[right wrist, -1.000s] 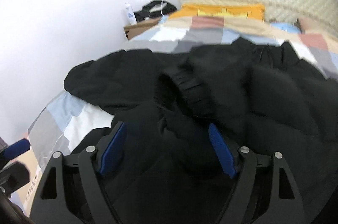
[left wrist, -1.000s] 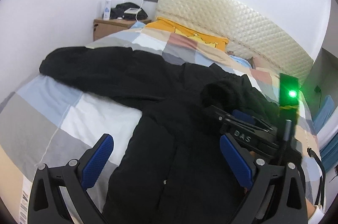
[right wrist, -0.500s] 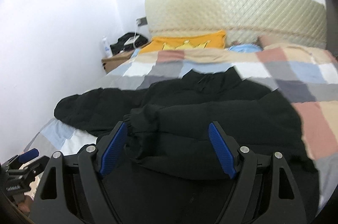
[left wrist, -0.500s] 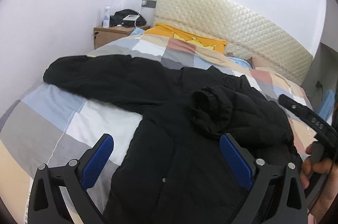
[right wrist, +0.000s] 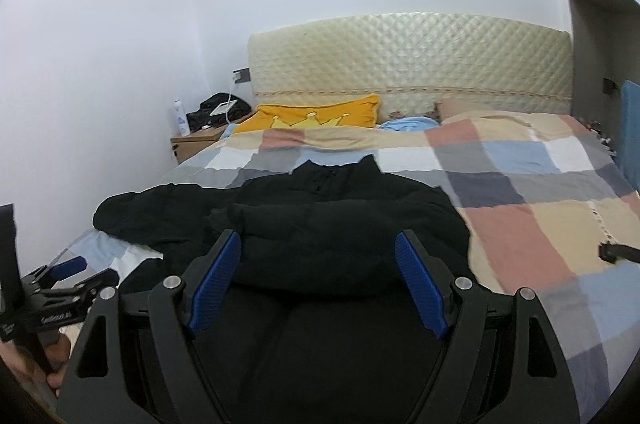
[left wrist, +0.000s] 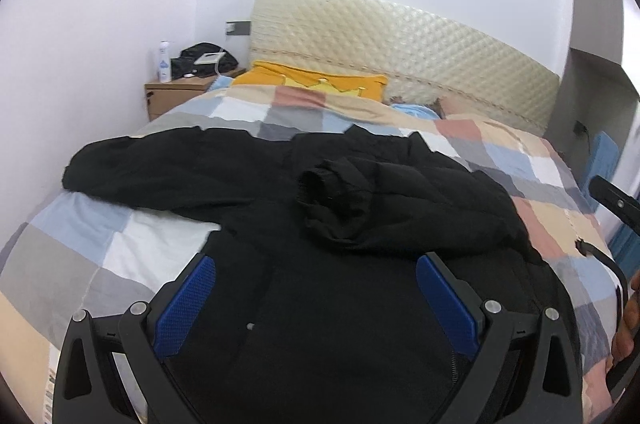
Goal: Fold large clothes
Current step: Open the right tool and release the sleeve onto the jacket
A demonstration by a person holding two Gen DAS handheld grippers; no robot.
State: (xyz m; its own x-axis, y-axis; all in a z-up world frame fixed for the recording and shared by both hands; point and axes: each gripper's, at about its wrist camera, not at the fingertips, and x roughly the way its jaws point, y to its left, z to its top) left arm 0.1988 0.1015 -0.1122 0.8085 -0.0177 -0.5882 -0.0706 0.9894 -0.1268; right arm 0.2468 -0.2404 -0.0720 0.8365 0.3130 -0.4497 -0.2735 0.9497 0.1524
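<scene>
Left wrist view: black puffer jacket [left wrist: 320, 224] lies on a checked bedspread [left wrist: 100, 248], right sleeve [left wrist: 384, 203] folded across its chest. Quilted headboard [left wrist: 400, 51] at 12 o'clock, wooden nightstand [left wrist: 176, 95] at 10 o'clock. Left gripper [left wrist: 316, 300] and right gripper [right wrist: 318, 276] both spread apart, holding nothing.
</scene>
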